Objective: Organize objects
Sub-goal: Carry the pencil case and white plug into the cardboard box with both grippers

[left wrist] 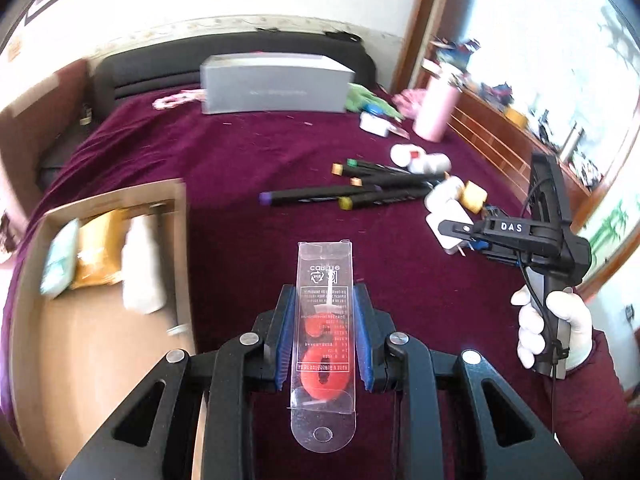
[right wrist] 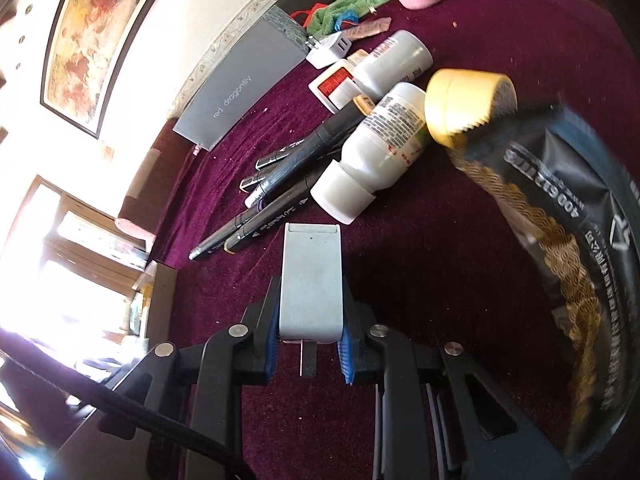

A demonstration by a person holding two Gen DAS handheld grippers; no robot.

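The left gripper (left wrist: pixel 322 336) pinches a clear pack (left wrist: pixel 323 344) with a red candle inside between its blue pads, above the purple cloth (left wrist: pixel 224 152) and just right of the open cardboard box (left wrist: pixel 100 344), where three packets lie. The right gripper (right wrist: pixel 309 344), held by a gloved hand (left wrist: pixel 554 330), pinches a white charger (right wrist: pixel 311 284) with its prongs toward the camera. Markers (right wrist: pixel 264 216), white bottles (right wrist: pixel 380 152) and a yellow tape roll (right wrist: pixel 468 104) lie beyond it, with a dark bag (right wrist: pixel 568 240) at the right and a grey box (left wrist: pixel 276 84) far behind.
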